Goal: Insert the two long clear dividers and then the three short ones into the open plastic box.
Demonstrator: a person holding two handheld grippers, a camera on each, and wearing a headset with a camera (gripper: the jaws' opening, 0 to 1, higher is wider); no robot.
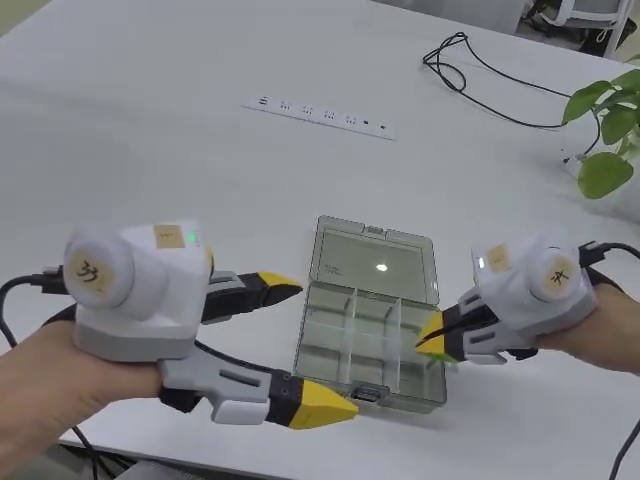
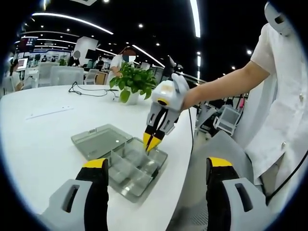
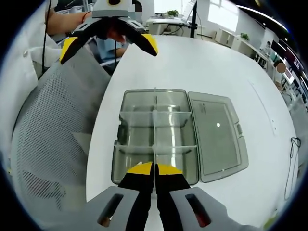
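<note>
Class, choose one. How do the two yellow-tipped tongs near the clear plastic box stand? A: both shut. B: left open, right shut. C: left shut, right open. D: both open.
B: the left tongs gape wide beside the clear plastic box, while the right tongs are pinched shut over its compartments.

A handwritten mark is carried by a round tan sticker on the back end of the left tool. It resembles two digits, perhaps 33, but it cannot be read with certainty. A similar sticker on the right tool bears one dark handwritten sign, which cannot be made out. Small dark markings are printed along the power strip on the bench, and a faint mark is seen on the box lid; both are too small to be read.
</note>
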